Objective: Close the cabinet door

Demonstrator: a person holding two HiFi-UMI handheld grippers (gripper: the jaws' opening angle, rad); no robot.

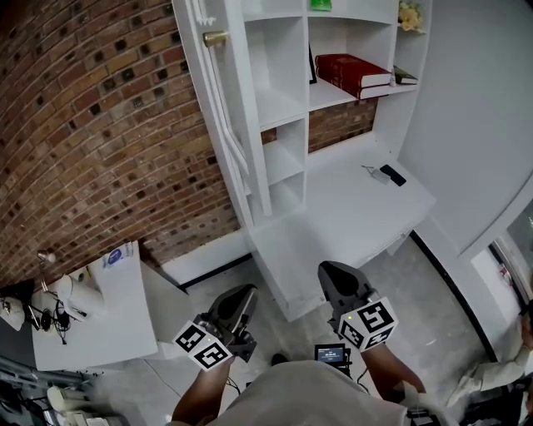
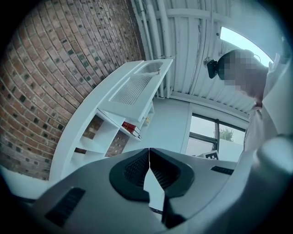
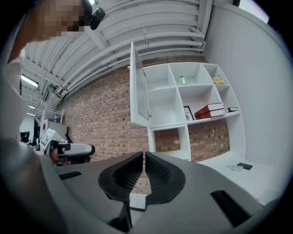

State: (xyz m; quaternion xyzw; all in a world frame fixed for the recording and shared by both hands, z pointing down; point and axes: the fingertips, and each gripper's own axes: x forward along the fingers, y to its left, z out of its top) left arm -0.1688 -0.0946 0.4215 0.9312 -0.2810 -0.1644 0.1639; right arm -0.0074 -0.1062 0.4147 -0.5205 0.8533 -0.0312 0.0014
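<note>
1. Against the red brick wall (image 1: 100, 125) stands a white shelf unit (image 1: 283, 158). Its cabinet door (image 1: 236, 141) is swung wide open from the left side of the upper compartments. A brass knob (image 1: 215, 37) shows on the door near the top of the head view.
2. On the open shelves to the right of the door, red books (image 1: 354, 73) lie stacked. A green object (image 1: 321, 5) sits one level higher, and something yellowish (image 1: 408, 17) is in the top right compartment.
3. Below the shelves a white desk surface (image 1: 341, 216) runs out from the unit. A dark flat device (image 1: 393, 175) and a small grey item (image 1: 372, 171) lie just beside each other near its back right.
4. The floor (image 1: 425, 283) is grey and speckled. A small white side table (image 1: 117, 316) stands at the left by the brick wall, with cluttered gear just beside its left edge.
5. The left gripper (image 2: 149, 153) is held low in front of the person, well apart from the door. Its jaws are pressed together with nothing between them.
6. The right gripper (image 3: 144, 156) is also low, in front of the desk's near corner. Its jaws are closed and empty. Its view looks up at the open door under a ribbed white ceiling (image 3: 151, 27).
</note>
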